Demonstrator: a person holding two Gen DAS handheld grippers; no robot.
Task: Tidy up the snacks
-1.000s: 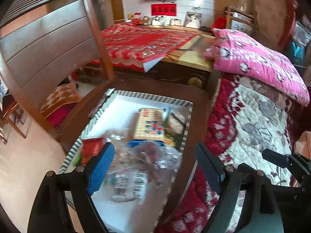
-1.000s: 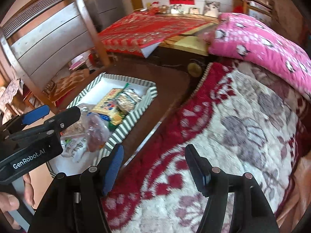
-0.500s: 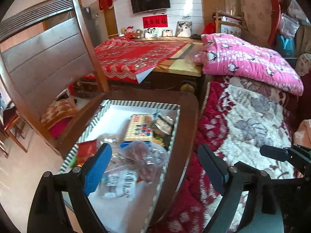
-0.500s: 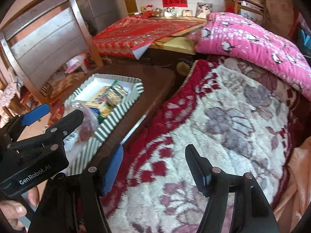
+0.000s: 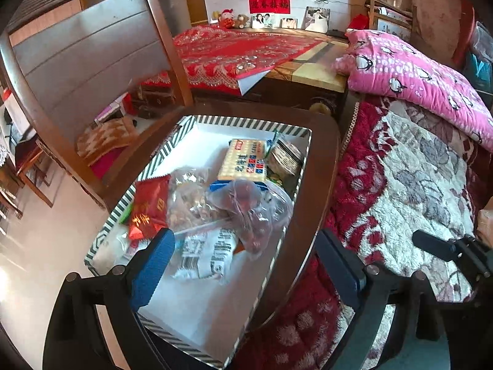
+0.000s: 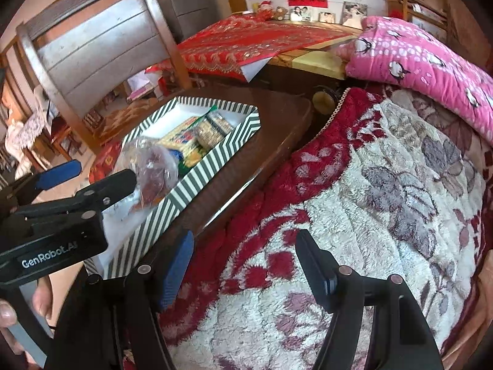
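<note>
A striped box (image 5: 246,121) on a dark wooden seat holds the snacks: a yellow cracker pack (image 5: 243,160), a clear bag of reddish pieces (image 5: 249,206), a red packet (image 5: 148,206), a bag of nuts (image 5: 191,194) and a white barcoded packet (image 5: 206,252). My left gripper (image 5: 245,243) hangs open above the box's near end, its pads touching nothing. In the right wrist view the left gripper (image 6: 101,171) sits beside the clear bag (image 6: 157,166) and the box (image 6: 215,160). My right gripper (image 6: 245,240) is open and empty over the blanket (image 6: 385,185).
The wooden seat (image 5: 317,185) has a tall chair back (image 5: 77,61) at the left. A red and white fleece blanket (image 5: 416,185) lies to the right, with a pink quilt (image 5: 416,71) behind it. A person's hand (image 6: 6,314) holds the left gripper's handle.
The left gripper's jaws have spread wider and it has drawn back, so the clear bag lies further ahead of it. The right gripper has sunk a little toward the blanket.
</note>
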